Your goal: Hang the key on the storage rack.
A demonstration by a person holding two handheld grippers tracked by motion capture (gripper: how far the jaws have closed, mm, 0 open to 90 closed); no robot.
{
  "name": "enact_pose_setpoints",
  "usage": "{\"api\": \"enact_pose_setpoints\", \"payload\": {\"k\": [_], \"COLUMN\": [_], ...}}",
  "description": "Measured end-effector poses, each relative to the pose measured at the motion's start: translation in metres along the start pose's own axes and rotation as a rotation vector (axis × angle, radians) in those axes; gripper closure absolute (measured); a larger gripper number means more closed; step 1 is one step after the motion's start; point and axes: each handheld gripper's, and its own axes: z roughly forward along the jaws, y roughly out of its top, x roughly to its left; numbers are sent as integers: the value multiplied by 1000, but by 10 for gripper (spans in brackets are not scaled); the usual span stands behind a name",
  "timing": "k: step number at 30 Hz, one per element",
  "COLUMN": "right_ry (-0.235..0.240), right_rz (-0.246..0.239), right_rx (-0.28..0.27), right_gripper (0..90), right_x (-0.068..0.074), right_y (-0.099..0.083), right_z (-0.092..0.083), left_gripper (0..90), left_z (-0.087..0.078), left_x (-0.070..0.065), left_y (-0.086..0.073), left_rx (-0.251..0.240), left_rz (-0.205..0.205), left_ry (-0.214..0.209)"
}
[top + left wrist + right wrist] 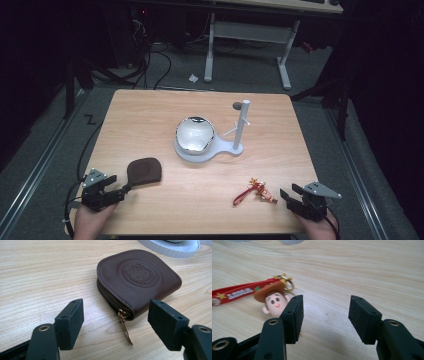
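Dark room, wood counter (150, 107); both tongs near its front edge, spread, empty: left tongs (121, 188) just beside pouch (144, 170), right tongs (289, 194) beside keychain (256, 192); bare wood between.

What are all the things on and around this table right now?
coin pouch: one, dark brown, zipped, near-left of table, just ahead of left gripper
keychain: one, red strap with cowboy figure, near-right, beside right gripper
mirror on stand: one, silver on white base with post, table centre
table: one, light wood
desk frame: one, white, behind
left gripper: one, black, open
right gripper: one, black, open
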Motion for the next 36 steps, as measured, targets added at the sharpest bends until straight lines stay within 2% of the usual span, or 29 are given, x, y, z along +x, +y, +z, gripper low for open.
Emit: {"api": "enact_pose_setpoints", "payload": {"k": [3,6,8,9,15,17,20,25,32,35,36], "right_ry": [-7,-11,-16,-17,-18,-17,-19,-4,9,19,19], "right_rz": [-14,-38,-54,-57,-58,-59,-67,-76,-59,-65,-65], "right_rx": [7,16,18,18,20,22,21,24,94,140,140], "right_gripper": [470,469,466,464,466,466,459,452,450,450,450], "right_x": [1,6,7,7,5,5,6,7,7,8,8], "right_y": [0,1,1,1,0,-1,-2,-2,4,5,5], "right_z": [1,3,4,4,5,6,6,8,17,19,19], "left_gripper": [300,298,281,278,274,276,277,278,271,267,267], "left_z": [0,0,0,0,1,2,4,4,3,2,2], "left_x": [1,0,1,1,-3,-4,-4,-5,-4,-3,-3], "left_y": [-2,-1,-2,-2,-2,-2,-3,-2,-1,0,0], "left_rx": [-1,-3,-7,-10,-4,-2,7,7,6,-3,-3], "left_rz": [-11,7,9,5,42,43,36,47,50,46,46], "left_ry": [-7,18,18,5,22,17,-11,-3,-3,-5,-5]}}
